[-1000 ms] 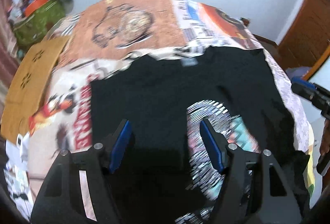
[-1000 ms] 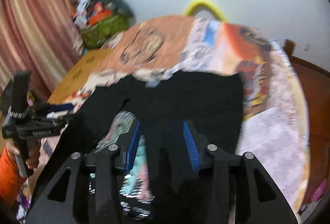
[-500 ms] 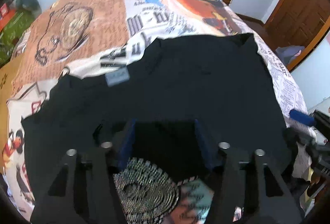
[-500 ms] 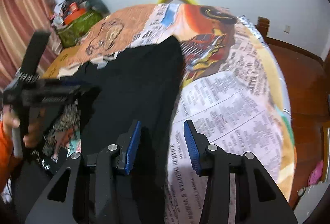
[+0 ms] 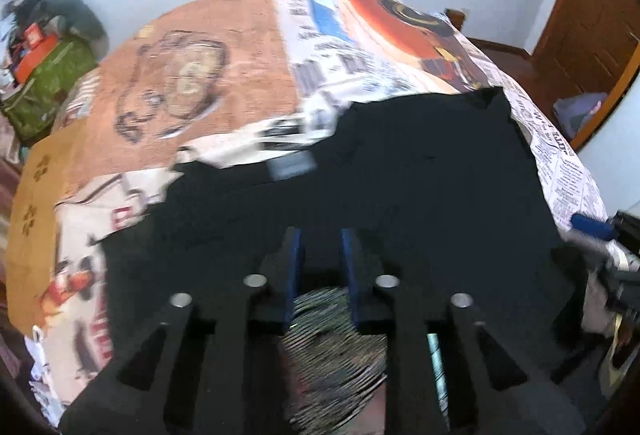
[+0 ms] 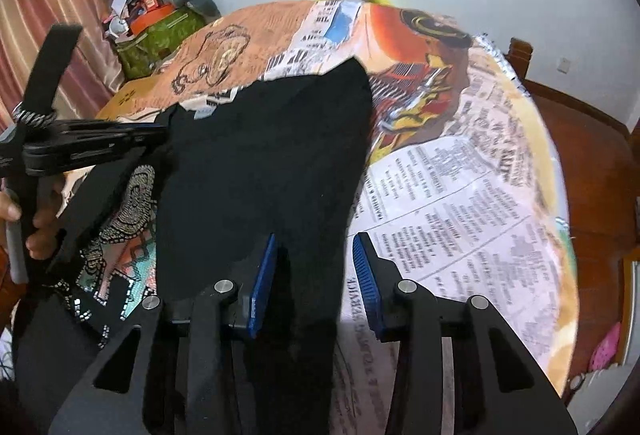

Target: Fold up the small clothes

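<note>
I see the black shirt spread in the middle of the printed surface. My left tongs are closing, a dark fold between the blue pads, which seem to pinch it. My right tongs are closing too, over the shirt's right edge, not yet pressing. Free printed cloth stays at right and top.
</note>
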Demonstrator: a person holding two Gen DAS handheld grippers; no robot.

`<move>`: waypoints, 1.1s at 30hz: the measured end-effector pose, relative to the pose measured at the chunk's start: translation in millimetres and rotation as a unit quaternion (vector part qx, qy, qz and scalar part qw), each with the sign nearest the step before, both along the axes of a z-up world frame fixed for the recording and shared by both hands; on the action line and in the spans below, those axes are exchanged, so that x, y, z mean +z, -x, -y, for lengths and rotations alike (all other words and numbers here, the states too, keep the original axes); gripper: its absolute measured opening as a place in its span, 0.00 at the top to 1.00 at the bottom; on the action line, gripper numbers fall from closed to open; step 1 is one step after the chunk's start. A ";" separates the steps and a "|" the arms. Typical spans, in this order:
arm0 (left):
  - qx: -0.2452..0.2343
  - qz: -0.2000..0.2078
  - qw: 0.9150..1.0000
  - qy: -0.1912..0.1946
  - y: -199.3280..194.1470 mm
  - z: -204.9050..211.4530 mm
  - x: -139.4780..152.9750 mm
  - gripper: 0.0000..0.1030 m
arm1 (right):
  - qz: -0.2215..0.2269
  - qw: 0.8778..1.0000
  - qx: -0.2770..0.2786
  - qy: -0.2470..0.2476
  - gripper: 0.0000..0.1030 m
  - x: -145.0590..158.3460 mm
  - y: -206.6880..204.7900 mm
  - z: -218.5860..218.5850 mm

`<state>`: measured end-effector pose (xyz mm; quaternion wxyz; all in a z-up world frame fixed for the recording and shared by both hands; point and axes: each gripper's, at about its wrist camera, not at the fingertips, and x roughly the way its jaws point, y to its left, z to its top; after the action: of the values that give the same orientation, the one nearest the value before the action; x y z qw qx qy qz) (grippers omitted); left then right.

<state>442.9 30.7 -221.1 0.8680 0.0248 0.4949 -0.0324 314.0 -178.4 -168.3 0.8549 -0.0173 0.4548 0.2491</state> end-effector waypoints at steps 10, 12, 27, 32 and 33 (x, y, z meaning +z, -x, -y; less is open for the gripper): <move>0.134 -0.043 0.990 -0.005 53.0 -147.1 -19.5 0.44 | -0.022 0.999 -0.024 -0.007 0.61 -2.6 -22.4 -5.4; 0.146 -0.067 0.987 0.001 57.8 -162.1 -33.6 0.44 | -0.037 0.999 -0.026 -0.004 0.61 -12.0 -30.7 -12.7; 0.131 -0.073 0.989 0.004 16.2 -138.3 -46.7 0.95 | -0.013 0.998 -0.036 0.052 0.92 -17.3 -46.0 -44.4; 0.128 -0.055 0.989 -0.042 -26.2 -121.3 -39.5 0.95 | -0.008 0.996 -0.077 0.048 0.92 -12.4 -54.9 -27.1; 0.128 -0.055 0.989 -0.049 -33.0 -119.3 -40.6 0.95 | -0.008 0.995 -0.081 0.050 0.92 -12.6 -56.1 -24.3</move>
<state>475.9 150.1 -261.7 0.8340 0.0019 0.5422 0.1019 370.1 -154.0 -180.9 0.8667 -0.0210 0.4733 0.1563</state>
